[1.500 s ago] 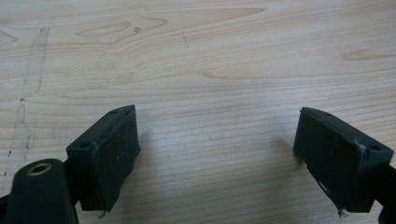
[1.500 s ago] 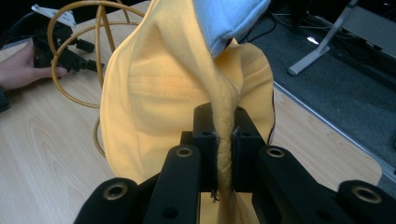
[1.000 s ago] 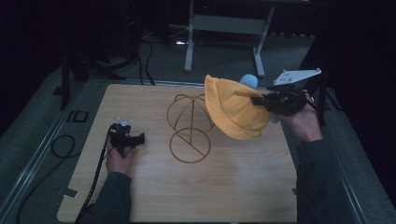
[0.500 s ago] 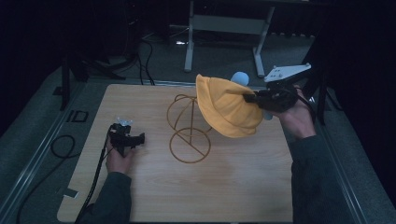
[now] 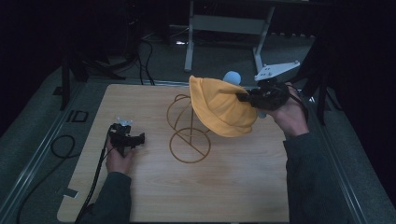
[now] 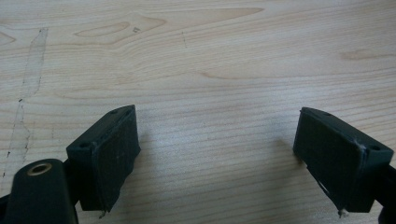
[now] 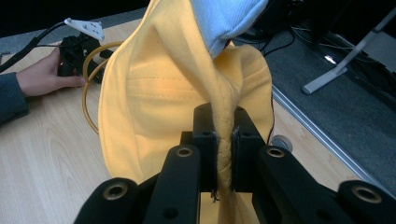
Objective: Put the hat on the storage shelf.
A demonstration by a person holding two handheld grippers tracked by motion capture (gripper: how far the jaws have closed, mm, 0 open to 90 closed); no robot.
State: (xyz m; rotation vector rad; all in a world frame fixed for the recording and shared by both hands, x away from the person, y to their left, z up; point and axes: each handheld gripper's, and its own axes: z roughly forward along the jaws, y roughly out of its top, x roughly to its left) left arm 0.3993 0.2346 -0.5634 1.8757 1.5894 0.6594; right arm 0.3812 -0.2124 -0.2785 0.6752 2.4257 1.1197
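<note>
yellow hat (image 5: 219,109) pinched in right tool (image 5: 243,97).

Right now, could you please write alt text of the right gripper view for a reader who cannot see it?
The right claw is shut on a bunched fold of a yellow hat with a pale blue part at the top. Behind it, a hand holds the left claw on the wooden table, beside a wire stand.

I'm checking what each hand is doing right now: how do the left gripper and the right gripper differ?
The left gripper has its jaws wide apart with nothing between them; the right gripper is shut on a fold of the yellow hat. The left gripper sits low on the wooden table; the right gripper is raised, holding the hat beside the wire stand. Both have black jaws and are hand-held.
</note>
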